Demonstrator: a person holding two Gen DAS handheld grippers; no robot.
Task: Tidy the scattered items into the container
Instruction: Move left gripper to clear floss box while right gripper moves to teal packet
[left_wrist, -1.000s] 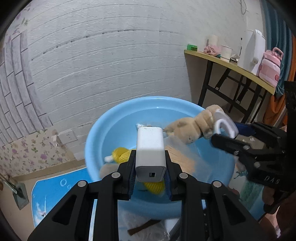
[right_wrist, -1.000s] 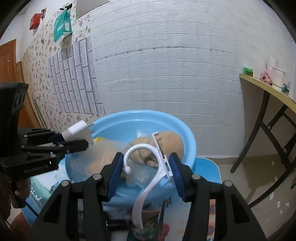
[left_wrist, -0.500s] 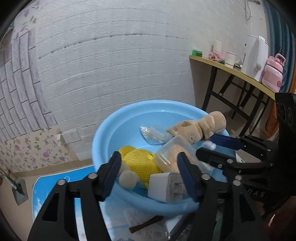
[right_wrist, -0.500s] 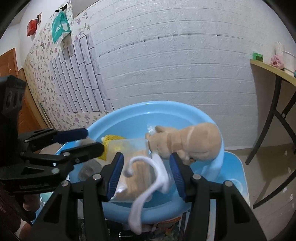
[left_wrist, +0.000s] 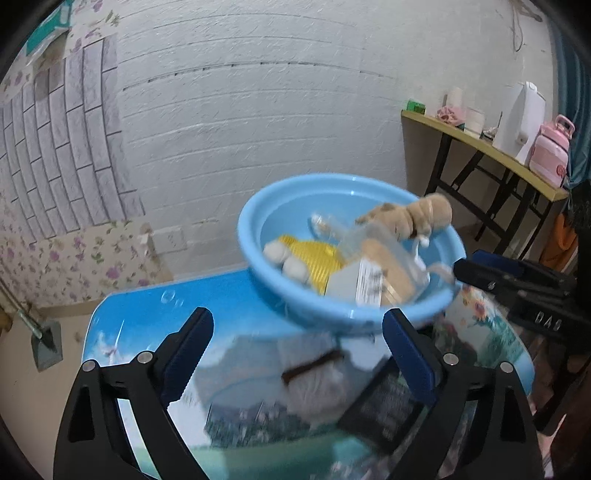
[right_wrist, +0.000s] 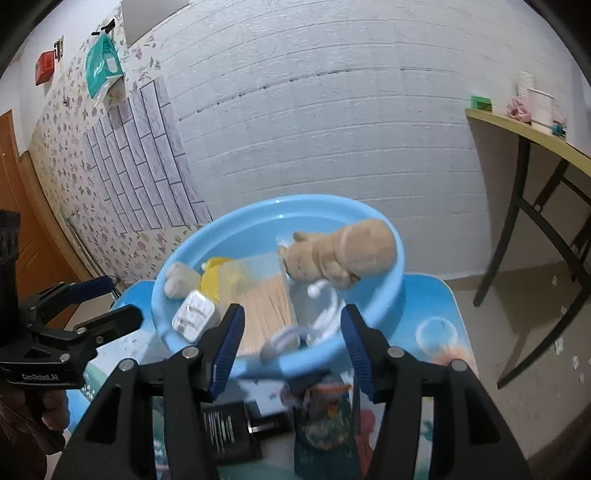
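A light blue basin (left_wrist: 258, 254) (right_wrist: 373, 221) stands on a small table with a picture top (left_wrist: 236, 317). In it lie a tan plush toy (right_wrist: 343, 251) (left_wrist: 417, 218), a yellow mesh item (left_wrist: 314, 254), a clear bag of wooden sticks (right_wrist: 266, 306), a white charger (right_wrist: 194, 315) (left_wrist: 354, 286) and a white plastic hook (right_wrist: 317, 325). My left gripper (left_wrist: 295, 350) is open and empty, in front of the basin above the table. My right gripper (right_wrist: 291, 339) is open and empty, at the basin's near rim.
On the table in front of the basin lie a black box (right_wrist: 225, 432), a colourful packet (right_wrist: 325, 424), a dark stick (left_wrist: 314, 365) on whitish cloth, and a clear round lid (right_wrist: 436, 334). A yellow-topped side table (left_wrist: 480, 147) with bottles stands right. A white brick wall is behind.
Both grippers have opened and let go: the charger and the white hook dropped into the basin. Both grippers have since pulled back toward me, jaws wider apart.
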